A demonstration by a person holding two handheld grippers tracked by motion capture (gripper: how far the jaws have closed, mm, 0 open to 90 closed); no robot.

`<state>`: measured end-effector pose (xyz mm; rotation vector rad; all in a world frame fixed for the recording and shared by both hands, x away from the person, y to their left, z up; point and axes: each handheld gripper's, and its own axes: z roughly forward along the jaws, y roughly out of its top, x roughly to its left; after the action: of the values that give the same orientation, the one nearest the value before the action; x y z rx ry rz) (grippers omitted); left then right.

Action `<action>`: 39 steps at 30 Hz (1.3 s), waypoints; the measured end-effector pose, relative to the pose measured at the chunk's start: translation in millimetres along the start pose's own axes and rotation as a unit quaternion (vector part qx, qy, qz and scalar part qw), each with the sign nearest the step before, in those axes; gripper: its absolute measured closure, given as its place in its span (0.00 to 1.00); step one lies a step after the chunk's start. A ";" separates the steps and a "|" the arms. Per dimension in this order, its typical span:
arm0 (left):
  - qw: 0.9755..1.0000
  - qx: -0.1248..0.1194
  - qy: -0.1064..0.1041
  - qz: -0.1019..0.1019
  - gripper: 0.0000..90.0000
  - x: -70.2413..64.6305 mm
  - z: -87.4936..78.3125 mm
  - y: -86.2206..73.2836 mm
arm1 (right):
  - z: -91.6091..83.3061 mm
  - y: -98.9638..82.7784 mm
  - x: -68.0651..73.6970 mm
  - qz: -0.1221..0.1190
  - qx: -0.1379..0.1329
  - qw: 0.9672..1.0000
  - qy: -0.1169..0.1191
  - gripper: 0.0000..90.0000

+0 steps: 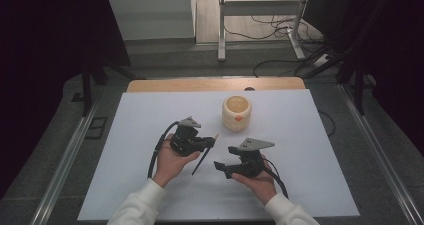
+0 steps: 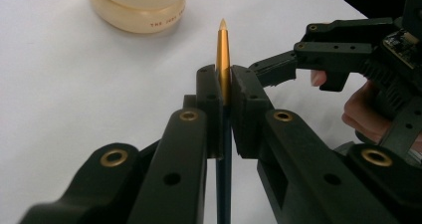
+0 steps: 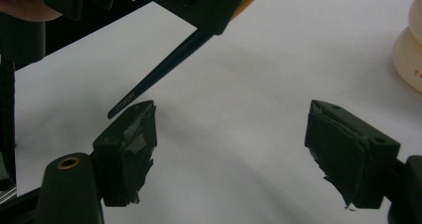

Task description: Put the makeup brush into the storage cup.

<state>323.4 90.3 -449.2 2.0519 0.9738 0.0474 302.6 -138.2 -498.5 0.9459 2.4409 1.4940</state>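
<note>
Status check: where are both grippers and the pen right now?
Left gripper shut on pen, tip toward cream cup. Right gripper open, empty, beside the pen's dark end. Nothing in the way.

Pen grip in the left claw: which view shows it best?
The left gripper view: the pen sits clamped between the left claw jaws, gold tip forward. The right gripper view shows its dark tail end below that claw; the high view shows it as a thin slanted line.
</note>
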 end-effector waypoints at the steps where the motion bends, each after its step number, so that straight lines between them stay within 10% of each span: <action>1: 1.000 0.000 -0.001 0.000 0.93 -0.5 0.5 0.1 | 0.5 0.4 0.2 0.000 0.002 1.000 0.000 0.24; 26: 1.000 -0.005 -0.006 0.008 0.93 -9.0 6.0 0.9 | 26.0 6.9 5.2 0.033 -0.010 0.998 0.045 0.36; 39: 1.000 -0.013 -0.015 0.014 0.93 -13.8 5.2 0.1 | 30.6 7.5 2.7 0.059 -0.016 0.992 0.111 0.77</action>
<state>315.8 77.7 -448.3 2.0365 0.9217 0.0432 316.4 -111.1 -507.0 0.9829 2.5397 1.7604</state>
